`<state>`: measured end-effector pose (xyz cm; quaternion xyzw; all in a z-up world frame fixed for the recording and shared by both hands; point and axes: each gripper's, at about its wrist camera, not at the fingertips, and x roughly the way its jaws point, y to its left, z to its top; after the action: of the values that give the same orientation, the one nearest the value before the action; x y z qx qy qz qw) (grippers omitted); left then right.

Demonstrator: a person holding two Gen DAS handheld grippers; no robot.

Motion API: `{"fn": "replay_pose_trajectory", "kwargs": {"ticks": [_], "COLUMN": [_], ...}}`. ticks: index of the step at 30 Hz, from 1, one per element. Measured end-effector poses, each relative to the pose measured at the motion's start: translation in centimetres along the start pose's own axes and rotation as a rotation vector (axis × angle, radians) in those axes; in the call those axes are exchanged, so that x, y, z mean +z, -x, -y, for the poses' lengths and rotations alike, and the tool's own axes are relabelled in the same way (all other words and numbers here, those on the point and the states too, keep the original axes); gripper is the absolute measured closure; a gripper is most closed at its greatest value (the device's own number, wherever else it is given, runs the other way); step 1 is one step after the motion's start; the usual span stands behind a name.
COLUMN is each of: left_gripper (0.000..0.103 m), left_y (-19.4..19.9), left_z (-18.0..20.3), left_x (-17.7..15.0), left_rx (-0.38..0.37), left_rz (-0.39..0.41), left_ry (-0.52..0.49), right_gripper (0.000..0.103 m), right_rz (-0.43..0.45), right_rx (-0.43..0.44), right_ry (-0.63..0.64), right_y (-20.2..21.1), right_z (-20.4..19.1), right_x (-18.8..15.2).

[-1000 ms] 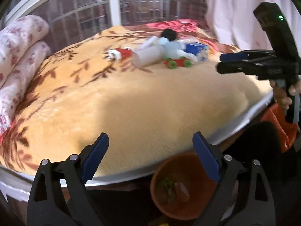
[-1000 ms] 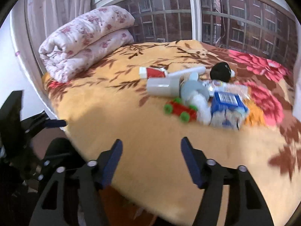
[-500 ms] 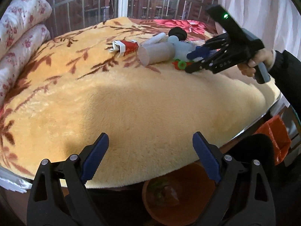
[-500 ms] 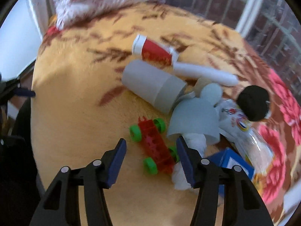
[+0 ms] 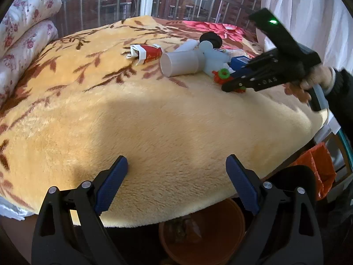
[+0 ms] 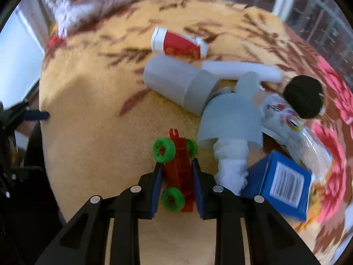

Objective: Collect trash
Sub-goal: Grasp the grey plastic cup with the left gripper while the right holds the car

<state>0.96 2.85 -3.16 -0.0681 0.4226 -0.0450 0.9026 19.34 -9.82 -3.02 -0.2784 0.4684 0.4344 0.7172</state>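
Observation:
Litter lies in a heap on the orange plush blanket [image 5: 154,121]: a red toy car with green wheels [image 6: 176,172], a grey paper cup [image 6: 176,86], a crushed red-and-white packet [image 6: 179,45], a white tube [image 6: 240,71], a pale blue cup [image 6: 229,121] stuffed with white tissue [image 6: 231,165], a blue box [image 6: 282,181], a clear wrapper [image 6: 284,119] and a black ball [image 6: 303,97]. My right gripper [image 6: 176,164] points down over the car, its jaws closing with the blue pads against the car's sides. My left gripper [image 5: 176,161] hangs open and empty over the blanket's near edge.
A brown round bin [image 5: 203,231] holding some scraps stands on the floor below the bed's edge, under the left gripper. An orange bag [image 5: 317,165] hangs at the right. Rolled floral quilts [image 5: 22,28] lie at the far left by the window.
My right gripper swung over the bed, dropped onto the toy car and narrowed its jaws around it. The left gripper shifted slightly and stayed open.

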Motion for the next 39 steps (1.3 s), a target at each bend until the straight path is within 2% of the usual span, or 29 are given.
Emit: {"fn": "replay_pose_trajectory", "kwargs": {"ticks": [5, 7, 9, 11, 14, 18, 22, 24, 27, 30, 31, 35, 39], "left_gripper": [0.015, 0.015, 0.015, 0.015, 0.015, 0.015, 0.015, 0.015, 0.017, 0.041, 0.041, 0.044, 0.051], "left_y": [-1.0, -1.7, -2.4, -3.5, -5.3, -8.7, -11.3, -12.3, -14.1, -16.4, -16.9, -17.2, -16.2], "left_z": [0.1, 0.3, 0.8, 1.6, 2.7, 3.4, 3.8, 3.8, 3.7, 3.7, 3.7, 3.4, 3.2], "left_x": [1.4, 2.8, 4.5, 6.8, 9.6, 13.2, 14.9, 15.7, 16.6, 16.9, 16.9, 16.5, 16.2], "left_rx": [-0.001, 0.001, 0.007, 0.037, 0.038, 0.018, 0.024, -0.003, -0.04, -0.056, -0.043, -0.039, -0.004], "left_rz": [-0.007, -0.008, -0.007, 0.006, 0.009, -0.045, -0.097, -0.128, -0.189, -0.271, -0.277, -0.26, -0.211], "left_ry": [-0.028, -0.048, -0.087, -0.161, -0.278, -0.437, -0.569, -0.603, -0.618, -0.626, -0.622, -0.59, -0.493], "right_gripper": [0.078, 0.078, 0.078, 0.078, 0.078, 0.078, 0.078, 0.078, 0.078, 0.078, 0.078, 0.078, 0.078], "right_rz": [0.173, 0.231, 0.27, 0.322, 0.367, 0.387, 0.413, 0.42, 0.427, 0.435, 0.438, 0.454, 0.458], "right_rx": [0.033, 0.01, -0.013, 0.006, 0.026, 0.053, 0.047, 0.046, 0.053, 0.061, 0.069, 0.079, 0.065], "right_ry": [-0.165, -0.227, -0.28, -0.357, -0.424, -0.498, -0.576, -0.587, -0.594, -0.597, -0.6, -0.614, -0.621], "right_y": [3.3, 4.5, 5.3, 6.2, 6.7, 6.8, 7.0, 7.0, 6.9, 6.6, 6.4, 6.3, 6.3], "right_z": [-1.1, -2.1, -2.6, -3.2, -4.2, -4.7, -4.2, -4.0, -3.7, -3.3, -3.1, -2.8, -2.8], "right_x": [-4.1, -5.9, -7.2, -9.2, -11.1, -13.1, -14.6, -14.8, -14.9, -14.9, -14.9, -15.0, -15.0]}}
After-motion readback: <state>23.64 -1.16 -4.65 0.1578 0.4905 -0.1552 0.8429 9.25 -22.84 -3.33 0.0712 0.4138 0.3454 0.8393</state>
